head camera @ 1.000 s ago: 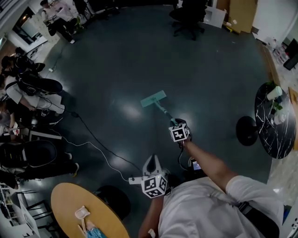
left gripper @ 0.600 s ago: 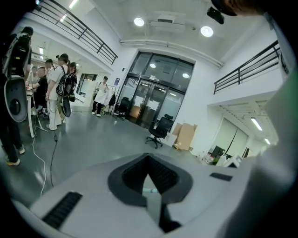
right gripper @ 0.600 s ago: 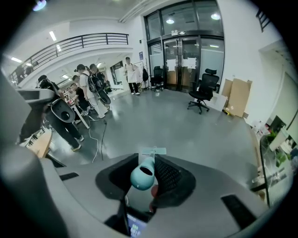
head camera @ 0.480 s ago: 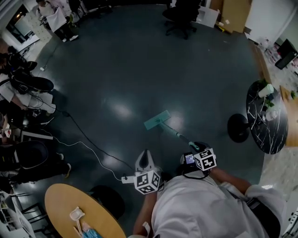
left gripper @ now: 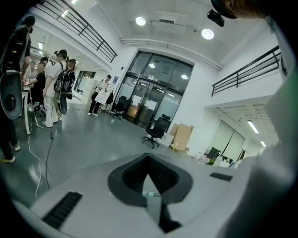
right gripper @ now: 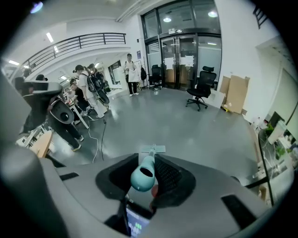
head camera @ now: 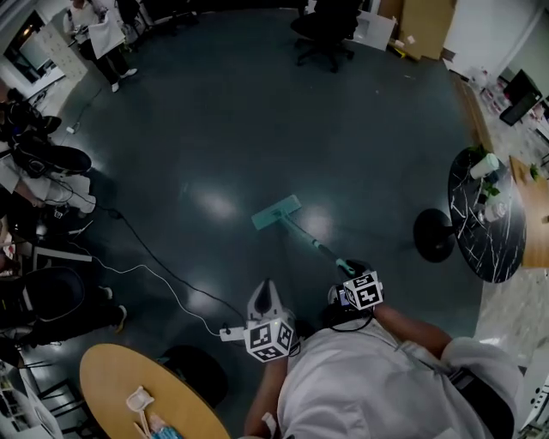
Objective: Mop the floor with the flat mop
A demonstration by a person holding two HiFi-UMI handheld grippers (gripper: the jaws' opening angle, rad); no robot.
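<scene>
The flat mop lies with its teal head [head camera: 276, 213] on the dark floor ahead of me. Its thin handle [head camera: 310, 243] runs back and right to my right gripper [head camera: 350, 274], which is shut on it near the top. In the right gripper view the teal handle end [right gripper: 142, 177] sticks out toward the camera between the jaws, with the mop head [right gripper: 153, 149] small beyond it. My left gripper [head camera: 265, 293] is held close to my body, left of the handle and apart from it. Its jaws meet in the left gripper view [left gripper: 148, 160], with nothing between them.
A white cable [head camera: 163, 279] snakes over the floor at left, near seated people and bags [head camera: 39, 159]. A round wooden table [head camera: 129, 390] is at the lower left. A black marble table [head camera: 480, 227] and a round black base [head camera: 433, 234] stand at right. An office chair [head camera: 330, 26] is far ahead.
My right arm has drawn back from full reach to near my body, dragging the mop head toward me across the floor. In the last half second the head slid slightly left.
</scene>
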